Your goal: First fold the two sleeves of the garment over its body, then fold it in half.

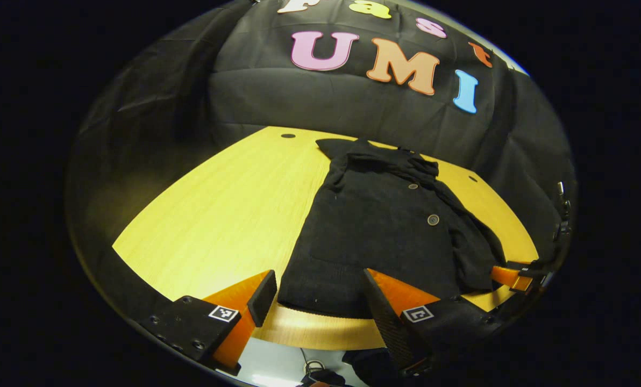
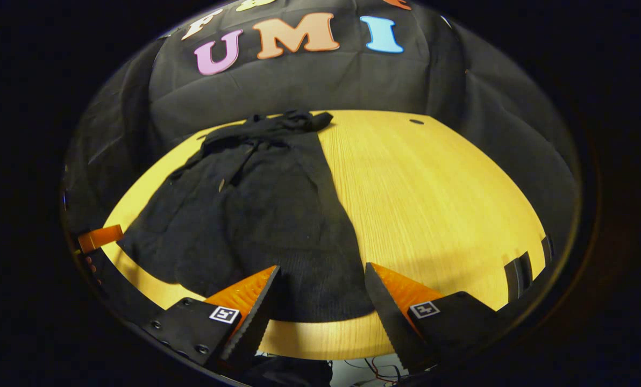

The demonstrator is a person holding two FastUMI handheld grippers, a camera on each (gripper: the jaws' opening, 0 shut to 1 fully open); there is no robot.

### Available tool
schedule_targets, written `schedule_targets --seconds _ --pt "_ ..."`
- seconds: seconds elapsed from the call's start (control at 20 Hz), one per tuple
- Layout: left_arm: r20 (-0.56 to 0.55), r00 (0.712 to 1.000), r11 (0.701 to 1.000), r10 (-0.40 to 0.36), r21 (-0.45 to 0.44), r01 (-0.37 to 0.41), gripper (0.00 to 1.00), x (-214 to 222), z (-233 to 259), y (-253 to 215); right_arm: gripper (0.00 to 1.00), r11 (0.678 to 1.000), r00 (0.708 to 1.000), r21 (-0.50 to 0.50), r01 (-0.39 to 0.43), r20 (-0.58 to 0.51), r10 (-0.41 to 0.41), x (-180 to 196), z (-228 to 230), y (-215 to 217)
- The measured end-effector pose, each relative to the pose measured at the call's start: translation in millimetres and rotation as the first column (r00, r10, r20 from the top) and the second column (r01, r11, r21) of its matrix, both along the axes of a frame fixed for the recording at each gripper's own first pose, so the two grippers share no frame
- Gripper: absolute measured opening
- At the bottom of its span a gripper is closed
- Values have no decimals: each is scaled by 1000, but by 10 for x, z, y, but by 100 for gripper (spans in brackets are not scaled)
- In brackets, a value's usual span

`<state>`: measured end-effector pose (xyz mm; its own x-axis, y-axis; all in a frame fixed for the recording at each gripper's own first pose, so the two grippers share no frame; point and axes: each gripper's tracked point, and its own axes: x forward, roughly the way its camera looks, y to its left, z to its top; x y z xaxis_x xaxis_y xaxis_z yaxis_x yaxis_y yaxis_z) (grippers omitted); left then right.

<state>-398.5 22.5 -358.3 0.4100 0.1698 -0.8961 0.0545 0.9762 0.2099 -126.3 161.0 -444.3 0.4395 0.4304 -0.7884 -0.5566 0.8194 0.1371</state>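
Observation:
A black buttoned garment (image 1: 385, 231) lies flat on the yellow wooden table (image 1: 218, 215), collar at the far end and hem toward me. One sleeve (image 1: 465, 236) rests in a crumpled strip along its right side. My left gripper (image 1: 319, 277) is open, its fingers straddling the near hem just above the cloth. In the right gripper view the same garment (image 2: 261, 215) stretches away on the table (image 2: 433, 204), and my right gripper (image 2: 321, 267) is open over the hem's right corner. Each gripper also appears at the edge of the other's view: the right gripper (image 1: 508, 277) and the left gripper (image 2: 100, 236).
Bare tabletop runs wide to the left of the garment in the left gripper view and to its right in the right gripper view. A small dark hole (image 2: 416, 121) sits near the far edge. Black slots (image 2: 519, 271) mark the table's right rim. Floor and cables show below the near edge.

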Motion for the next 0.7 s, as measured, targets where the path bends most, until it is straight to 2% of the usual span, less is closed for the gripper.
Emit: schedule_targets --seconds 0.15,0.3,0.35,0.4,0.45,0.55,0.6,0.65,0.7 --pt "-57 998 999 -28 42 30 95 -110 -132 32 99 1000 1000 -4 -21 -5 21 -33 -63 -18" --pt "-65 993 990 -100 93 106 96 -143 -163 63 99 1000 1000 -2 -22 -7 22 -38 -38 -26" --pt "-53 994 991 -97 90 102 98 -112 -154 55 94 1000 1000 -3 -20 -11 20 -56 -28 -26" --pt "-66 995 992 -78 90 84 94 -110 -165 78 95 1000 1000 -2 -25 -17 25 -69 -14 -16" --pt "-52 996 993 -65 94 70 93 -104 -173 90 90 999 999 -1 -34 -21 34 -82 -27 21" --pt "-42 999 993 -32 113 36 87 -82 -169 137 71 998 998 0 -59 -25 59 -104 -27 84" --pt "-42 999 993 -26 112 31 76 -55 -185 117 67 997 997 5 -72 -33 72 -121 -32 122" --pt "-46 999 994 -26 109 31 65 -74 -201 69 52 997 996 10 -80 -42 80 -137 -30 131" --pt "-48 998 994 -30 106 34 54 -53 -221 34 44 996 995 14 -86 -50 86 -143 -29 153"
